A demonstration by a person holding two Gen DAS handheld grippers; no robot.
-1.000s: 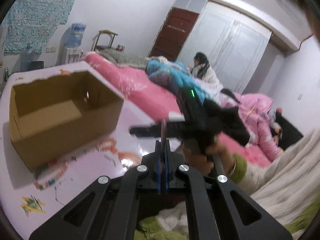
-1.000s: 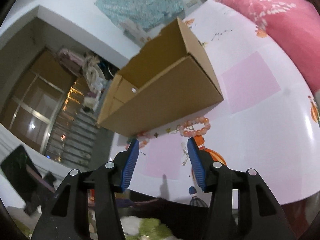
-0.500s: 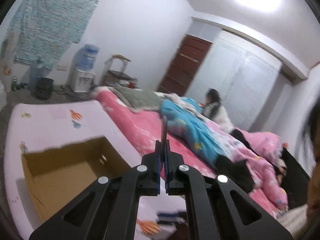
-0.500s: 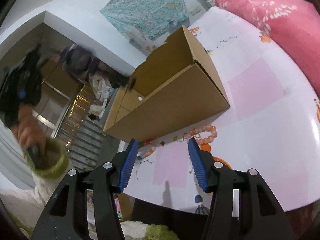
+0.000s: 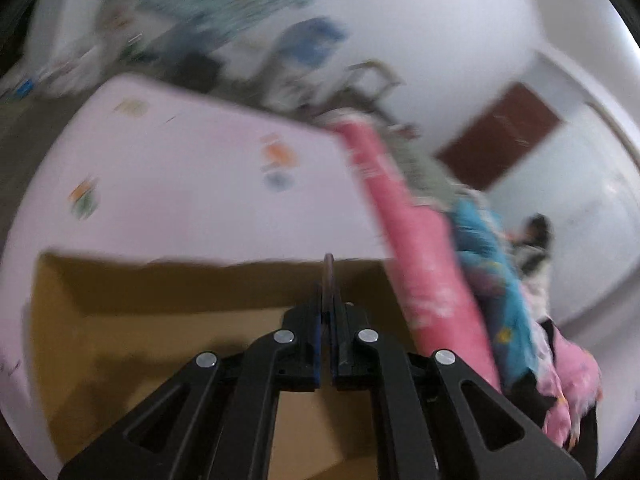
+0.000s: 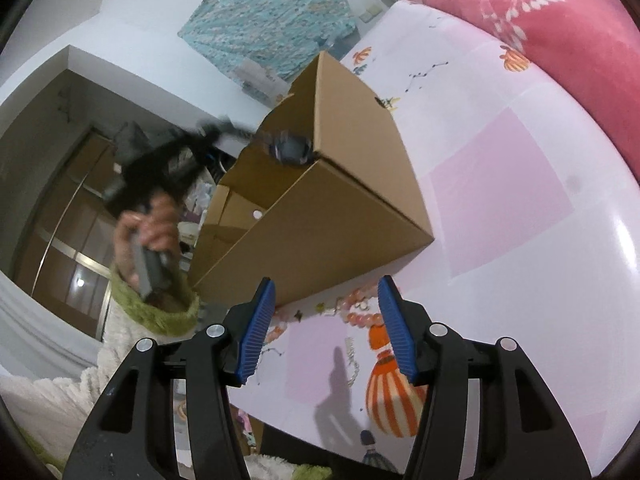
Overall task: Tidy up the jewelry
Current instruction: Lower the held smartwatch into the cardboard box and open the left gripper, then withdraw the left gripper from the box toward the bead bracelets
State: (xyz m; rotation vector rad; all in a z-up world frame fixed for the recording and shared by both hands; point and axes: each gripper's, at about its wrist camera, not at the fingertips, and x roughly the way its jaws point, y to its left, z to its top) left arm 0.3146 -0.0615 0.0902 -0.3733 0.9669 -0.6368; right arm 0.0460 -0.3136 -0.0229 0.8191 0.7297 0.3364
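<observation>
My left gripper is shut on a thin purplish piece of jewelry, seen edge-on and sticking up past the fingertips. It hangs over the open cardboard box; the view is blurred. In the right wrist view the same left gripper shows as a blur at the rim of the box. My right gripper stands open with nothing between its blue pads. It is low over the table, just in front of the box. An orange-pink bead bracelet and a thin pale chain lie below it.
The table has a pale pink cloth with cartoon prints. A pink-covered bed runs along its far side, and a person sits at its end. A hand in a green cuff holds the left gripper beside the box.
The left gripper has swung across and rolled, from near the bed side to above the box opening, still shut on the thin piece. The right gripper has sunk slightly toward the beads.
</observation>
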